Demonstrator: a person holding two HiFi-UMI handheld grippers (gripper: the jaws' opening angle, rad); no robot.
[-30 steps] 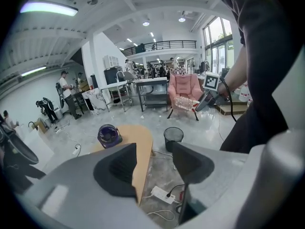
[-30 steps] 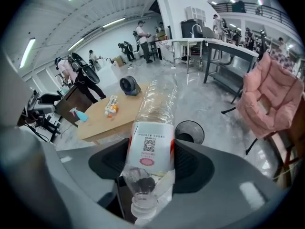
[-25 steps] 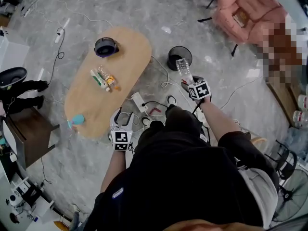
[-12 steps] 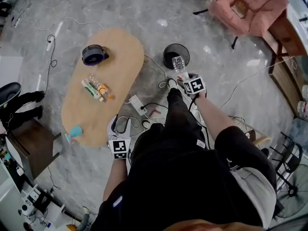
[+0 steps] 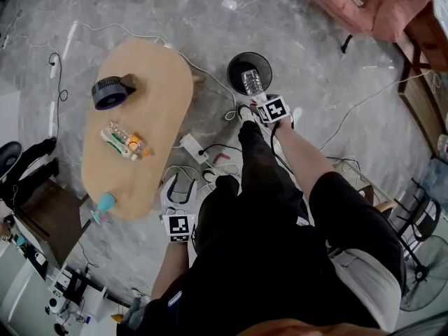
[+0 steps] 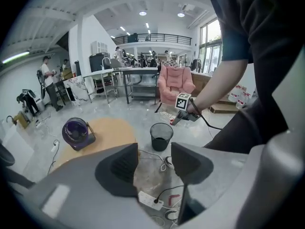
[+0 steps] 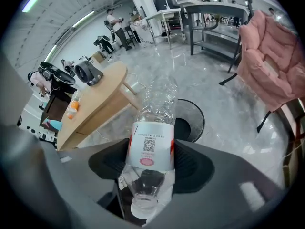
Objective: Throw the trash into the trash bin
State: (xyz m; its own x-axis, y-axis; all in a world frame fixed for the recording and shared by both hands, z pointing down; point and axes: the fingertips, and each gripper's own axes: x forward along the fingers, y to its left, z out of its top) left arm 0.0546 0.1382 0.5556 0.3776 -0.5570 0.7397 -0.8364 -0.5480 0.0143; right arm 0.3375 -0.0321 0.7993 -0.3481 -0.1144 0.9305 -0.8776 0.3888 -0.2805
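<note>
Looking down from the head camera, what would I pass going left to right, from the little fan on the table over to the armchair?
Small round purple fan → white power strip on the floor → round black trash bin → pink armchair.

Left gripper (image 6: 154, 157) gapes, right gripper (image 7: 151, 160) apparently clamped

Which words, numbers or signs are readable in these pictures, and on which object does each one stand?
None reads as words.
Label on the bottle: QR code and small print, too blurred to read.
Marker cubes on the left claw and right claw: black-and-white square patterns, no letters.
Oval logo on the dark shirt: too small to read.
</note>
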